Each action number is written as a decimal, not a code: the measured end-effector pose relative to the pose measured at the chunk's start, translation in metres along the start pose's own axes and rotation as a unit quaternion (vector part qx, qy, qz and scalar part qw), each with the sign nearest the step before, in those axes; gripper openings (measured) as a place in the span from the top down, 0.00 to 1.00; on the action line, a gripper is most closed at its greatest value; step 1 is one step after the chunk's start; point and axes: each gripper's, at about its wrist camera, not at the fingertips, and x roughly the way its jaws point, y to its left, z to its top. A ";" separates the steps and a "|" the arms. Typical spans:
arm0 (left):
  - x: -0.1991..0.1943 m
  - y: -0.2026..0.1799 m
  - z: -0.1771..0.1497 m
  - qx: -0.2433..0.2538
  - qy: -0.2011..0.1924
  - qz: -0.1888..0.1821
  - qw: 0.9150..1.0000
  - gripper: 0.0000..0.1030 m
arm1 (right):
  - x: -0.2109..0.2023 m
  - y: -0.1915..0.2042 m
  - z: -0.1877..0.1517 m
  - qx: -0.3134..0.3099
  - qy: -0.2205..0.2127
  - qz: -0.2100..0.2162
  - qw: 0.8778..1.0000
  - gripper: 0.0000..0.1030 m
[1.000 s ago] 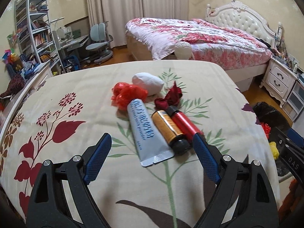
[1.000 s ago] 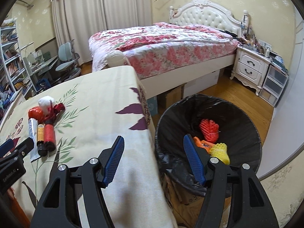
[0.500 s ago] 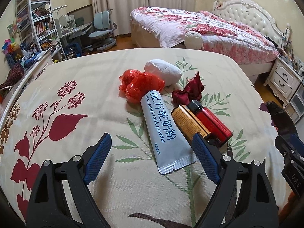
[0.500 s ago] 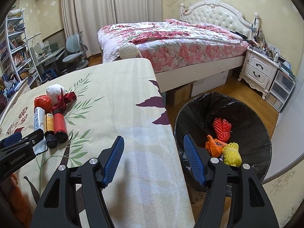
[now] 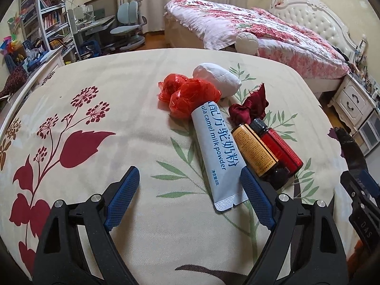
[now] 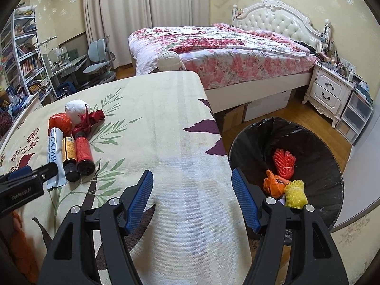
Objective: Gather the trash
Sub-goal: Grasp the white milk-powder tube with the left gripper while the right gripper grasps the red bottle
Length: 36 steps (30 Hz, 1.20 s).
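**Left gripper lined up on the sachet: risks and positions**

Risks from here. The milk powder sachet (image 5: 215,152) lies flat on the table (image 5: 95,109), so the jaws may slide over it and pinch the patterned cloth instead. The amber bottle (image 5: 257,155) lies against the sachet's right edge, with the red bottle (image 5: 281,148) just beyond it. A closing jaw on that side could nudge either bottle and send it rolling toward the table edge. The crumpled red plastic (image 5: 190,95) rests on the sachet's far end and may drag along when the sachet lifts.

Positions. The left gripper (image 5: 190,190) hovers low over the table with its jaws wide apart and nothing between them. The sachet's sealed near end sits just inside the right jaw, off centre. Whether that jaw already touches the amber bottle is not clear from the left wrist view. The white wad (image 5: 217,82) and dark red ribbon (image 5: 249,108) lie farther off, behind the bottles.

The right gripper (image 6: 191,199) is held above the table's near right edge, jaws apart and empty. The lined trash bin (image 6: 308,142) stands on the floor just beside it and already holds some coloured scraps (image 6: 283,163).
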 end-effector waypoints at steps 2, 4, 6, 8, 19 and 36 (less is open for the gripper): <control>0.005 -0.002 0.005 -0.005 0.002 0.002 1.000 0.18 | 0.000 0.001 0.000 0.000 0.000 0.000 1.000 0.35; 0.006 -0.004 0.009 -0.006 0.003 0.002 1.000 0.18 | 0.000 0.001 0.000 -0.001 0.001 0.001 1.000 0.35; 0.006 -0.006 0.011 -0.006 0.001 0.001 1.000 0.18 | 0.001 0.003 0.000 -0.004 0.002 0.001 1.000 0.35; 0.006 -0.007 0.012 -0.005 -0.001 0.004 1.000 0.18 | 0.001 0.004 0.000 -0.005 0.003 0.002 1.000 0.35; 0.010 0.002 0.003 0.010 0.017 0.018 1.000 0.18 | 0.001 0.008 -0.001 -0.009 0.005 0.007 1.000 0.35; 0.000 0.013 -0.004 0.026 -0.001 -0.012 1.000 0.59 | 0.003 0.020 0.001 -0.020 0.006 0.017 1.000 0.35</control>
